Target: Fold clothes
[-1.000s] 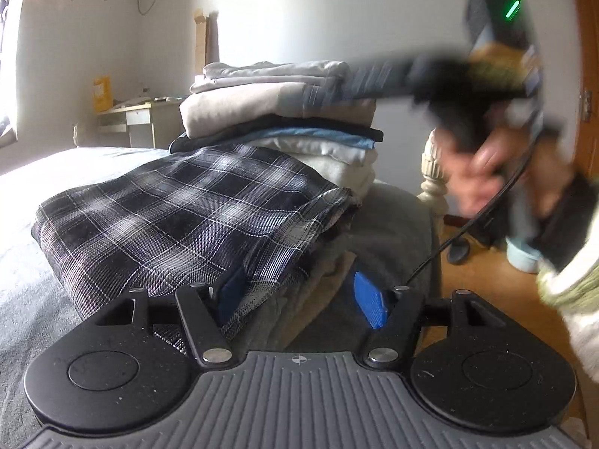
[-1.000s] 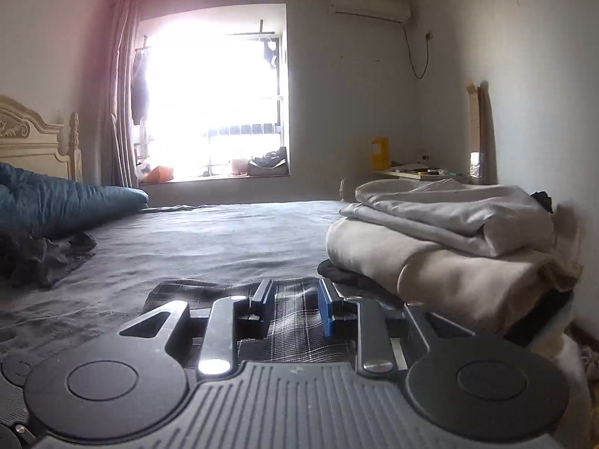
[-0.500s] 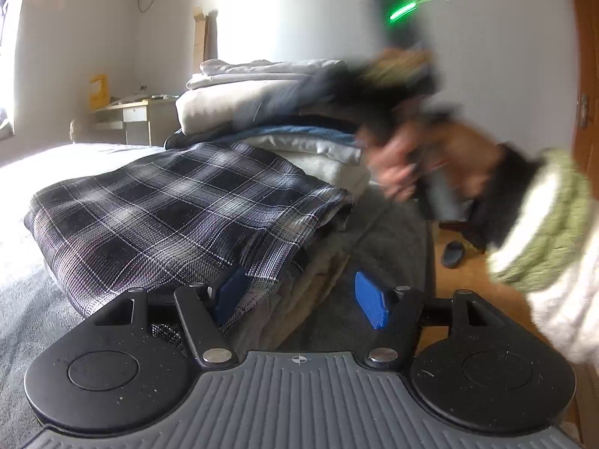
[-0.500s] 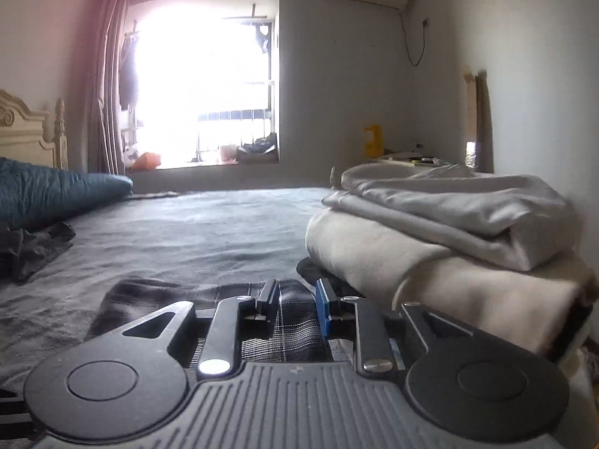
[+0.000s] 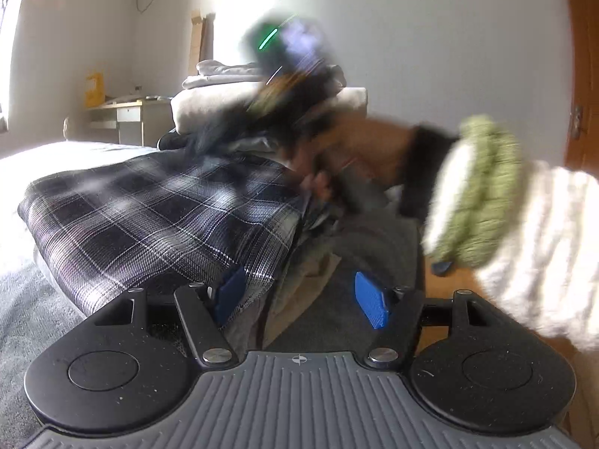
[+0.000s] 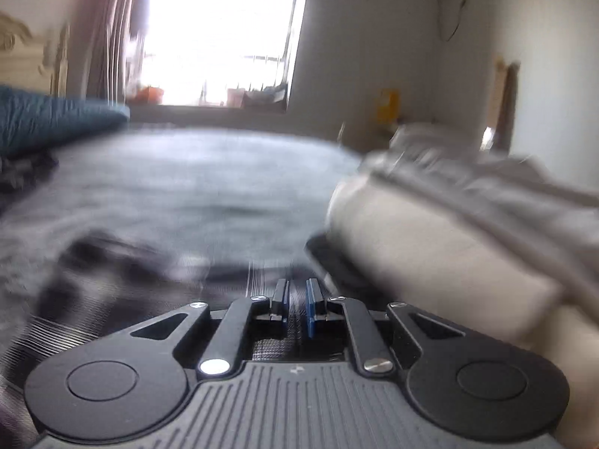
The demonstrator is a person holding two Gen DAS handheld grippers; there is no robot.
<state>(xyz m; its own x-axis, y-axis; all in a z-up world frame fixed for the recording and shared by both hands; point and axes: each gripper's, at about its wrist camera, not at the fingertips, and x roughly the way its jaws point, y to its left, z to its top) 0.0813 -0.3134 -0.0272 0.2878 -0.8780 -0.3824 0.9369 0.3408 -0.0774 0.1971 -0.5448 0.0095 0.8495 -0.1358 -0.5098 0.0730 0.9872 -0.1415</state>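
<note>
The left gripper [image 5: 299,295] is held open at a folded plaid shirt [image 5: 157,217]. The right gripper [image 6: 297,307] has just been closing, nothing visibly pinched.

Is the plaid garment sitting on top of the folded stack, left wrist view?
No. The plaid garment lies on the bed in front of the folded stack, lower than the pile's top.

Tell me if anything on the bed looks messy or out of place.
Mostly tidy. The plaid garment lies folded flat, but beneath its near right corner a few cloth edges poke out unevenly. The folded stack behind looks neat. Motion blur hides finer detail.
</note>
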